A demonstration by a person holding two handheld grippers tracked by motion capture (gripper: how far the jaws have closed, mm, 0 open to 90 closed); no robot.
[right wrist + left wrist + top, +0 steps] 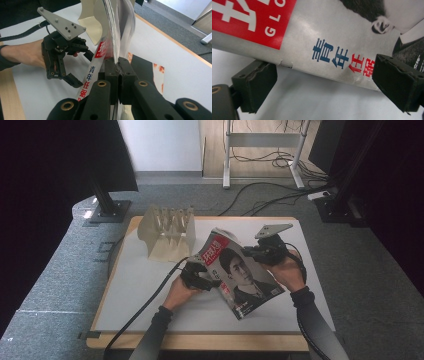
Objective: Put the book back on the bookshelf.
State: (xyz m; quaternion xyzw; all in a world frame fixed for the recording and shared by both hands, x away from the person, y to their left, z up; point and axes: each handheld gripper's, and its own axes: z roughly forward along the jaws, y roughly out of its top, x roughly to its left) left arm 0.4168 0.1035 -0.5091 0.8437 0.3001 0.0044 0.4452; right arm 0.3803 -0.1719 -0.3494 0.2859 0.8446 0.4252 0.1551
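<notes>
Magazine (239, 272) is clamped by right gripper (117, 68), lifted off table (140, 285); left gripper (324, 80) is spread wide at its spine. Slotted rack (167, 232) near far-left corner is seen empty.

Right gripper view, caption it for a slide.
Right gripper clamps magazine edge; left gripper open astride spine.

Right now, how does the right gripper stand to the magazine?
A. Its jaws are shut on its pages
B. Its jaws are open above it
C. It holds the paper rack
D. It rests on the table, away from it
A: in the right gripper view the right gripper has its jaws pressed together on the pages of the magazine, lifted off the table.
</notes>
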